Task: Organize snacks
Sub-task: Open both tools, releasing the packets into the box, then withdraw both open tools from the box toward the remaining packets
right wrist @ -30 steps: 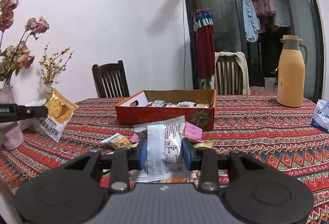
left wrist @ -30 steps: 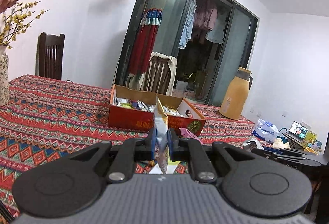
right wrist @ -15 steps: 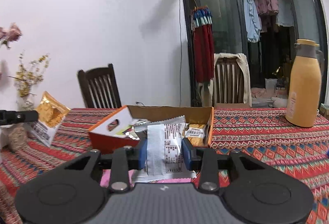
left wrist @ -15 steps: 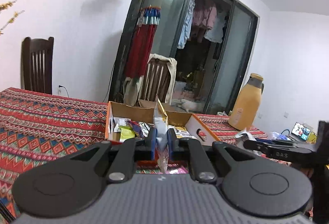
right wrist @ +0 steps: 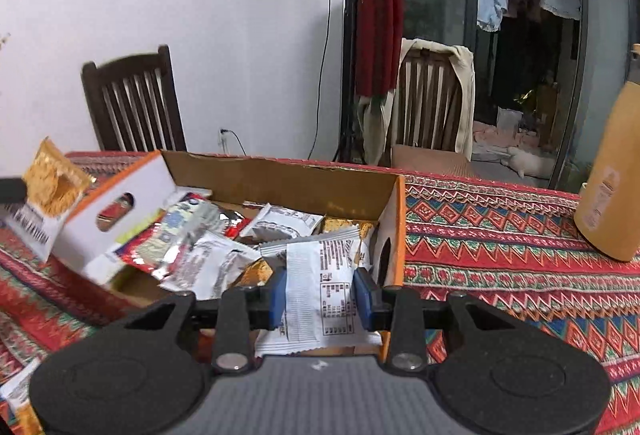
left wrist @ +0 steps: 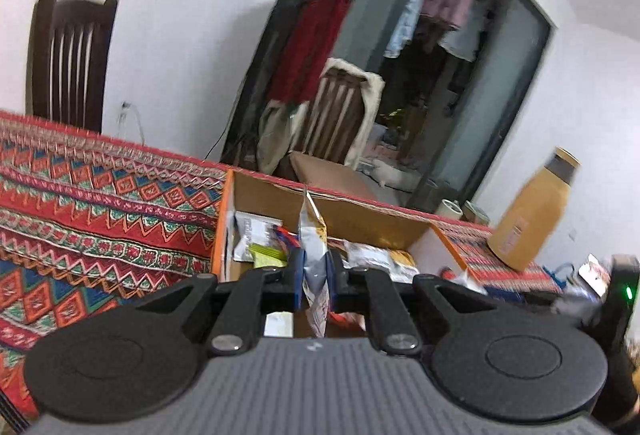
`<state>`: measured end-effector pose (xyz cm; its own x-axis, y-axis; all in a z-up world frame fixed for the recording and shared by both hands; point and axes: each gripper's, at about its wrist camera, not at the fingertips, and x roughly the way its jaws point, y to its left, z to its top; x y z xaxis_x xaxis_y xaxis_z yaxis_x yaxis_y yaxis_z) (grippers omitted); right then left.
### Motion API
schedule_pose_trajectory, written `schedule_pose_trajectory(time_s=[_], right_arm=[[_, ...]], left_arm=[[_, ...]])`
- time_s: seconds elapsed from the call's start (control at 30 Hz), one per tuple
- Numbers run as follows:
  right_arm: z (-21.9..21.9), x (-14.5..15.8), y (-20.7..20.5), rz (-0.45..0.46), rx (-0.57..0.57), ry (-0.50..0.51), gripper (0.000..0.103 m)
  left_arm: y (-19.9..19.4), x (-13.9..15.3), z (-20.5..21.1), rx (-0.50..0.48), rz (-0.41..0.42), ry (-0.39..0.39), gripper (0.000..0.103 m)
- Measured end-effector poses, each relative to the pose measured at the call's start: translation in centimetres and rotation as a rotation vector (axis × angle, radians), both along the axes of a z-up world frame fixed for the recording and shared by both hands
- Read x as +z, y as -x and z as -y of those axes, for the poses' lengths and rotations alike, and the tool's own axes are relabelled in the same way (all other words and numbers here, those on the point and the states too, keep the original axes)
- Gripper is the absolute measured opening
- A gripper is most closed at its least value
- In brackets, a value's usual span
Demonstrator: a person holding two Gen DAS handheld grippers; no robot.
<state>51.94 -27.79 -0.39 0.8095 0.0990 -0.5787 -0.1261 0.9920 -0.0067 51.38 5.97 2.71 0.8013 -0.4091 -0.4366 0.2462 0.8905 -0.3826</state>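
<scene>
Since a second earlier, both tongs had been carried across the desk (right wrist: 500, 235) toward the cardboard box (right wrist: 280, 183), which was seen much closer and from above its near rim in both wrist views; the vase of flowers had dropped out of sight.

The left tongs (left wrist: 316, 277) were clamped narrowly on a thin orange-and-white snack packet (left wrist: 314, 235), which was held edge-on and upright between the blue pads, its top corner rising above them and its lower end hanging below. This packet was seen over the near left part of the box (left wrist: 320, 203), above the wrappers already lying inside. In the right wrist view the same packet (right wrist: 48, 191) was seen at the far left, just beside the box's white end wall.

The right tongs (right wrist: 320, 295) were closed on a white printed snack packet (right wrist: 320, 287), gripped flat across its width with the label facing the camera. It was held above the near right corner of the box, just inside the orange right wall, over a heap of loose silver, white and yellow wrappers (right wrist: 200, 247).

A tan thermos jug (right wrist: 612, 171) was standing on the patterned cloth, well apart to the right of the box.
</scene>
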Motion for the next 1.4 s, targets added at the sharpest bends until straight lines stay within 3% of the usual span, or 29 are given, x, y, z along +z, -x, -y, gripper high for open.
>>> schedule_pose_trajectory(time_s=[0.1,0.23,0.3,0.37,0.43,0.5,0.8,1.1,1.4], right_arm=[[-0.4,-1.0,-1.8,-0.031,-0.011,0.026,0.032],[-0.9,-1.5,-2.2,-0.033,-0.011,0.034,0.036],[-0.8,-1.1,-1.5,-0.009,-0.004,0.032,0.046],[-0.4,-0.1,-0.4,0.024,-0.012,0.014,0.053],[-0.2,1.0,0.9,0.056,-0.011,-0.016,0.054],[0.1,2.2,2.9,0.096,0.006,-0.028,0.060],[0.5,6.6,16.2,0.230,0.025,-0.051,0.076],[0.6,8.0,27.2,0.294,0.006,-0.068,0.084],[2.8,9.7,34.4,0.391,-0.074,-0.118,0.086]], left_arm=[[-2.9,-1.4,0.0,0.030,-0.051,0.031,0.012],[-4.5,-3.4,0.6,0.020,-0.103,0.007,0.013],[-4.2,-3.9,1.2,-0.006,-0.094,-0.023,0.016],[-3.7,-4.0,1.4,-0.016,-0.086,-0.045,0.026],[-3.0,-3.8,1.3,-0.006,-0.073,-0.040,0.045],[-1.9,-3.3,1.1,-0.001,-0.046,-0.046,0.047],[6.8,-0.8,0.8,0.037,0.108,-0.192,0.051],[16.9,1.3,-1.4,0.085,0.232,-0.144,0.063],[23.6,2.7,-3.4,0.091,0.249,-0.089,0.068]])
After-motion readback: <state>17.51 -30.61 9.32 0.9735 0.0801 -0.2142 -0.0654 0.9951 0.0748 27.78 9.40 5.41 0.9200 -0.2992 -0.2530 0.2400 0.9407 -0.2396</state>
